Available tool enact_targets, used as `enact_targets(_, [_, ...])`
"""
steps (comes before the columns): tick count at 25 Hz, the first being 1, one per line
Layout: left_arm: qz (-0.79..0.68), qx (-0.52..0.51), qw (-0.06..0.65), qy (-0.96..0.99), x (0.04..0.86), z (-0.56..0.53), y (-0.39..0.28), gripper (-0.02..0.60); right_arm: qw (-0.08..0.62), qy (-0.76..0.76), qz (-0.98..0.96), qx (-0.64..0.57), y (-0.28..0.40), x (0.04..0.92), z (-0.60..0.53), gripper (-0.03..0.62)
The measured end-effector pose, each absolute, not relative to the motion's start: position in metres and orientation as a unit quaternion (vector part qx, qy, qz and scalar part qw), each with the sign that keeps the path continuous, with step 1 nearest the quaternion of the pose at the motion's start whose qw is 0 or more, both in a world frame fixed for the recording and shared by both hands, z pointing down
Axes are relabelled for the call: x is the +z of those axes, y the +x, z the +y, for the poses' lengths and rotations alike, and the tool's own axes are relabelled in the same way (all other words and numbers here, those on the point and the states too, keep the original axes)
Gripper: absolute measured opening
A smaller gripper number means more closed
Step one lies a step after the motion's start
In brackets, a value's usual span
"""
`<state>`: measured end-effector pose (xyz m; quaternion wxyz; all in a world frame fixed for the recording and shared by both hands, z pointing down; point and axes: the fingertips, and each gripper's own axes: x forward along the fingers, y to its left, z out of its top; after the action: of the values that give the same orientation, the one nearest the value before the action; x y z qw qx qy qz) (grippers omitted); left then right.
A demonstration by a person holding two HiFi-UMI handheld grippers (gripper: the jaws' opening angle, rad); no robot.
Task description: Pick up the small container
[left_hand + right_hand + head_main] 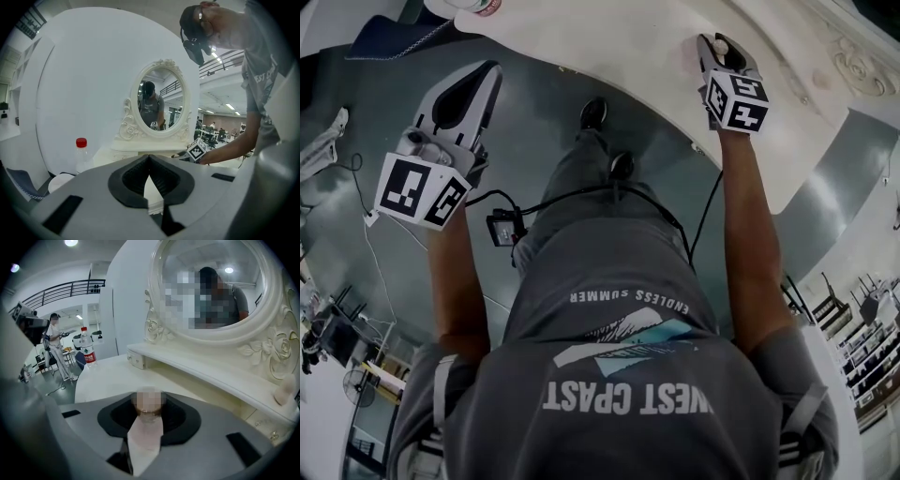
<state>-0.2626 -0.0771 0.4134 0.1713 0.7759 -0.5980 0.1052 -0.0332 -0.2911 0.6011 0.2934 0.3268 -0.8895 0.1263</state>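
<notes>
White table (656, 66): container (148, 414) sits inside its front edge, before the mirror (220, 287).
Right gripper (719, 45): jaws clamped on the container.
Left gripper (149, 158): jaws closed together, nothing between them.

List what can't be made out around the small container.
- Small brownish container: top under a mosaic patch, right gripper view.
- Red-capped clear plastic bottle: label print too small, right gripper view.
- Oval white-framed mirror: reflection mosaicked, top cut off by the picture edge, right gripper view.
</notes>
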Motion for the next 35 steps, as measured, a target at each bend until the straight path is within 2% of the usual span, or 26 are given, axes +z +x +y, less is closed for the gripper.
enact_targets(35, [-0.536,0.084,0.079,0.837,0.328,-0.132,-0.206,0.015,0.202,0.383,-0.896,0.099,0.052,0.399,-0.266,0.144])
